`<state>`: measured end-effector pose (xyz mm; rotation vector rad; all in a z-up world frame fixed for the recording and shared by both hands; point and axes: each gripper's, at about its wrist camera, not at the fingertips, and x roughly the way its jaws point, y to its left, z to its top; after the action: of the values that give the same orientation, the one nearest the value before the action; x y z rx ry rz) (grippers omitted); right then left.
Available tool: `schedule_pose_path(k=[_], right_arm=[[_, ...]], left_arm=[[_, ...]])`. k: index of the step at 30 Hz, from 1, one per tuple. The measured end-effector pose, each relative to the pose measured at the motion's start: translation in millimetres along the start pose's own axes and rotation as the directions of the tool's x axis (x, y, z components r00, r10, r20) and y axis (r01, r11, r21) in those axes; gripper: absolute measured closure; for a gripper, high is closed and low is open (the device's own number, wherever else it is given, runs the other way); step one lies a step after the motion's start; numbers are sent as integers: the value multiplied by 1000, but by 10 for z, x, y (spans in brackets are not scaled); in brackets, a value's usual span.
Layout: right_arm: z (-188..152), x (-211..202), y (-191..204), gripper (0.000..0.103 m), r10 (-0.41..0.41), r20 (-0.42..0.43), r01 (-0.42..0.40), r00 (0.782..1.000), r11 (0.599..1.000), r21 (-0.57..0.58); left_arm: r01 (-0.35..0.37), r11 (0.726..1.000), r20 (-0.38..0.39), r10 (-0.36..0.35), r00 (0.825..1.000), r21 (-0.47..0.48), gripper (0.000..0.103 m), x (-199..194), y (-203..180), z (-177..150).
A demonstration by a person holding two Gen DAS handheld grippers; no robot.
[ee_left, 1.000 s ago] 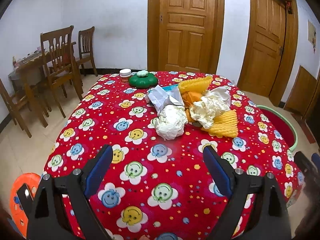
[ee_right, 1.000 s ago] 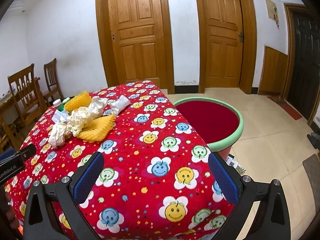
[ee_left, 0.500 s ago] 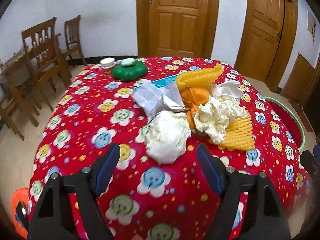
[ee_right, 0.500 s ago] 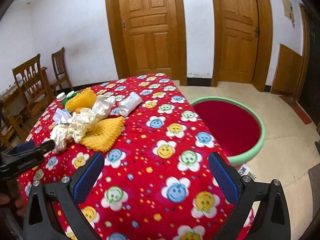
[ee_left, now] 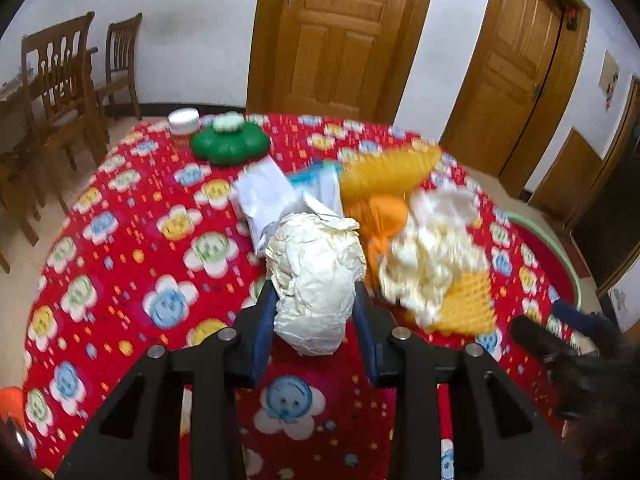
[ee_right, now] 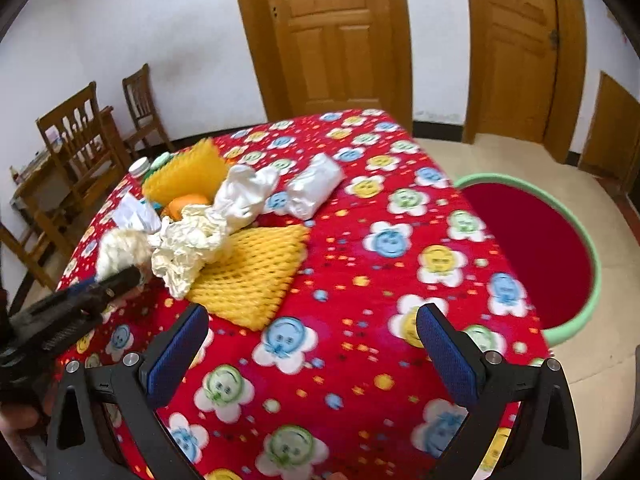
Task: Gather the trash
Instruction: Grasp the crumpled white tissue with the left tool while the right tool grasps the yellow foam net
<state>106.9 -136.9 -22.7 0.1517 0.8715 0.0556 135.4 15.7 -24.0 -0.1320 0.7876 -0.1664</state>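
Observation:
A pile of trash lies on the red smiley tablecloth (ee_left: 132, 240): crumpled cream paper, yellow foam fruit nets (ee_right: 256, 272), white wrappers and an orange. My left gripper (ee_left: 316, 304) has closed its blue pads on a crumpled cream paper ball (ee_left: 316, 276) at the pile's near edge. My right gripper (ee_right: 312, 328) is open and empty above the tablecloth, just in front of the flat yellow net. The left gripper (ee_right: 80, 300) shows in the right wrist view at the pile's left side. A rolled white wrapper (ee_right: 314, 186) lies behind the pile.
A red bin with a green rim (ee_right: 560, 252) stands on the floor right of the table. A green flower-shaped container (ee_left: 230, 142) and a white-lidded jar (ee_left: 183, 120) sit at the table's far side. Wooden chairs (ee_left: 60, 80) stand at the left.
My left gripper moved forward to the cream paper ball and closed on it. My right gripper moved forward over the table toward the yellow net and stayed open.

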Motion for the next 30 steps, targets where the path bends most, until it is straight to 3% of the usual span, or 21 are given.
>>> schedule_pose_path(k=[2,5,10,15,18,30], right_arm=[[37,92,22,3,22,-19,-21,1000,999,24],[79,235,49,15,47,-52,-44,998,997,55],[89,427,59,54,82,-117,-71,990,993,93],[75,405,77,79,118,-115,-106,986,988,109],[47,315,82,92,97,-97,-88,991,991,97],[-4,-295,-53,96,103,34,-106,994,989,99]], left_arm=[[5,1000,33,-5,999,-1,66,-43,44,72],[24,1000,60,-24,998,-11,66,-50,110,147],[97,995,56,-96,994,-21,66,34,184,225],[160,987,33,-159,987,-24,66,126,183,242],[188,982,42,-187,981,-24,66,94,160,240],[188,982,95,-188,977,15,66,-368,-49,172]])
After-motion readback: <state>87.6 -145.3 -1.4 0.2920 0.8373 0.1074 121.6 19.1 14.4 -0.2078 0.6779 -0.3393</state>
